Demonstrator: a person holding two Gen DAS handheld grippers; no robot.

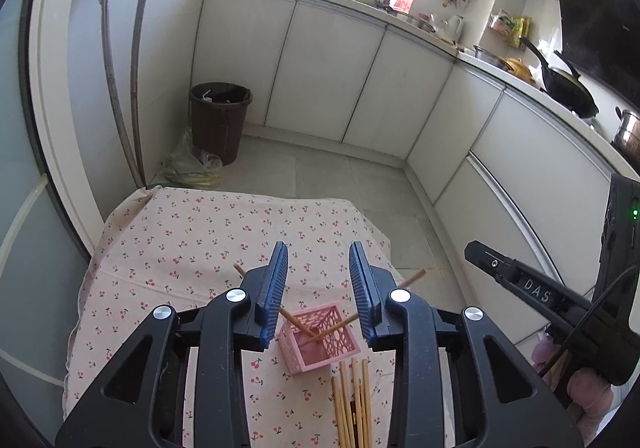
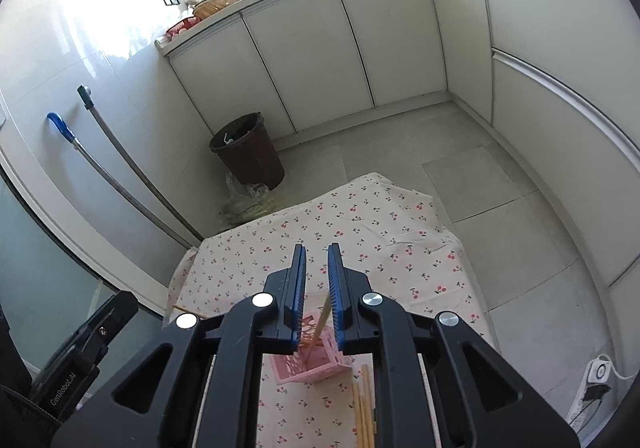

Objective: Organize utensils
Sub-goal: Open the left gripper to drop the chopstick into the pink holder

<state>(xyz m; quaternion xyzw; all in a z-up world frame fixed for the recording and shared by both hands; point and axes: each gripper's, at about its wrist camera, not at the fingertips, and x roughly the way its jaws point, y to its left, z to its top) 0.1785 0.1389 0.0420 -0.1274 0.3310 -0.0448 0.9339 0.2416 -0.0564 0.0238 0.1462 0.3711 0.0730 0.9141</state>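
Note:
A pink lattice basket (image 1: pixel 320 348) (image 2: pixel 308 366) stands on the cherry-print tablecloth (image 1: pixel 192 240). Two wooden chopsticks lean crossed in the basket, one to the left (image 1: pixel 294 322) and one to the right (image 1: pixel 340 326). Several more chopsticks (image 1: pixel 354 400) (image 2: pixel 364 404) lie flat just in front of the basket. My left gripper (image 1: pixel 318 248) hovers above the basket, open, with nothing between its pads. My right gripper (image 2: pixel 317 248) stands narrowly open over the basket. A chopstick (image 2: pixel 325 316) runs up beside its right pad, and the gap is wider than the stick.
The small cloth-covered table (image 2: pixel 400 232) ends at the tiled floor (image 1: pixel 360 175). A dark bin (image 1: pixel 220 119) and two long handles (image 1: pixel 120 87) stand by the wall. White cabinets (image 1: pixel 328 67) curve round to the right, with a wok (image 1: pixel 568 87) on the counter above.

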